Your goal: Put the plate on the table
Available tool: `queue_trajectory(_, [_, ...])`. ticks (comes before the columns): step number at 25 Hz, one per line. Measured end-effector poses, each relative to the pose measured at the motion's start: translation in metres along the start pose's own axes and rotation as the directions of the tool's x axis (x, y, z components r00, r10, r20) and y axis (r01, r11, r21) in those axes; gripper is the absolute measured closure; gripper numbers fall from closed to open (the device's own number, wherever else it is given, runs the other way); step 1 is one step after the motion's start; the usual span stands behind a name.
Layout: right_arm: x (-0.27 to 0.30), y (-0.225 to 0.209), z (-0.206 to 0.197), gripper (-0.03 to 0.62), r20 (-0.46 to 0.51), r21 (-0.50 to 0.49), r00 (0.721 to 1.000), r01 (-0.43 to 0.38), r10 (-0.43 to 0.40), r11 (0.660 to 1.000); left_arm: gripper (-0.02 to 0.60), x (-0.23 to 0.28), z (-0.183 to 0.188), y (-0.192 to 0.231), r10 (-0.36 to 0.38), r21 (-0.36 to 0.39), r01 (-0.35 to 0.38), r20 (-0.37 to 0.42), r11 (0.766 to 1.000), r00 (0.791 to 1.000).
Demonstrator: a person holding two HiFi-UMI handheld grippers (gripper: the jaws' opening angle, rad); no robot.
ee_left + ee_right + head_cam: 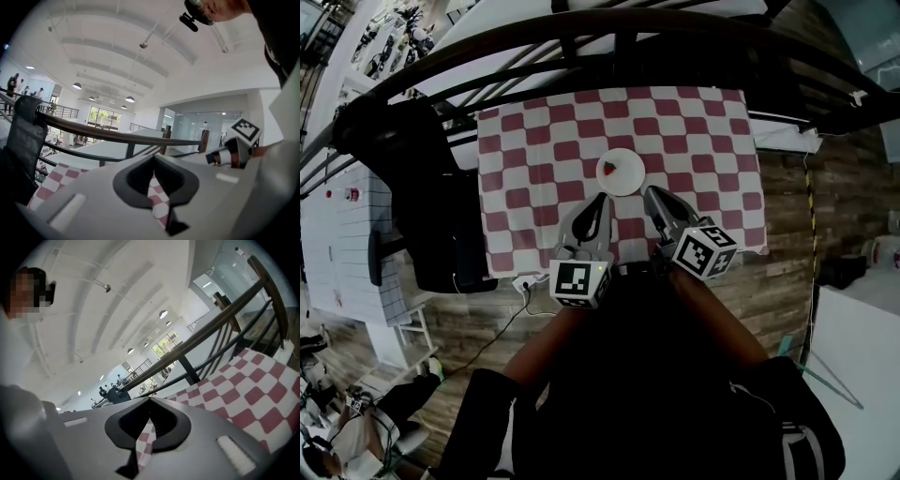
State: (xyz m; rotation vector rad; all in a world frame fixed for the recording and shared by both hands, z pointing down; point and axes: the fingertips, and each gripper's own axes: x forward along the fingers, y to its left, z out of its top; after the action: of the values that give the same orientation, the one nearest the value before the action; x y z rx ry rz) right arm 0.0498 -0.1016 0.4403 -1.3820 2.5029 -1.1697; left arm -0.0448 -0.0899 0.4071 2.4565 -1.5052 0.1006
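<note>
The small round white plate (630, 178), with a small red item (608, 169) on it, rests on the red-and-white checked table (525, 159). The left tool (596, 211) and right tool (656, 202) are each pressed together and hold nothing. The plate lies just beyond them, between their tips, about equally near each.

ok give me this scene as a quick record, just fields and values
plate: white plate, flat on the cloth near the table's middle
on plate: small red item, too small to identify
table cover: red and white checked cloth
left tool: jaws together, nothing between them, apart from the plate
right tool: jaws together, empty, apart from the plate
beside table: black chair in the head view's left
task state: plate is on the table
</note>
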Motion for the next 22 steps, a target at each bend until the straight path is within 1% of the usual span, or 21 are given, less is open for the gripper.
queue_trajectory(3, [-0.009,0.009,0.014,0.595,0.048,-0.095,0.999,0.028,-0.023,0.995,0.574,-0.001,0.004,-0.005,-0.005,0.021,0.005,0.021,1.0,1.0])
queue_trajectory(5, [-0.013,0.016,0.019,0.595,0.074,-0.144,0.997,0.041,-0.031,0.989,0.574,-0.001,0.004,-0.007,-0.006,0.031,0.005,0.02,0.999,1.0])
queue_trajectory(8, [-0.017,0.029,0.023,0.595,0.103,-0.186,0.995,0.038,-0.019,0.982,0.574,-0.005,0.006,-0.01,-0.014,0.046,0.013,0.02,0.999,1.0])
queue_trajectory(12, [-0.022,0.044,0.026,0.595,0.137,-0.238,0.991,0.045,-0.012,0.97,0.574,-0.011,0.016,-0.012,-0.019,0.081,0.015,0.05,0.997,0.999])
queue_trajectory(14, [-0.025,0.05,0.026,0.595,0.152,-0.285,0.988,0.069,-0.026,0.956,0.574,-0.012,0.017,-0.013,-0.029,0.078,0.024,0.065,0.997,0.997])
queue_trajectory(17, [-0.032,0.055,0.022,0.595,0.174,-0.34,0.984,0.107,-0.049,0.934,0.574,-0.015,0.014,-0.016,-0.041,0.053,0.038,0.07,0.998,0.997])
queue_trajectory(20, [-0.039,0.059,0.02,0.595,0.192,-0.367,0.979,0.138,-0.071,0.92,0.574,-0.017,0.013,-0.02,-0.073,0.056,0.068,0.087,0.996,0.994])
queue_trajectory(22, [-0.045,0.061,0.015,0.595,0.2,-0.38,0.976,0.159,-0.087,0.911,0.574,-0.017,0.014,-0.024,-0.085,0.066,0.079,0.085,0.995,0.993])
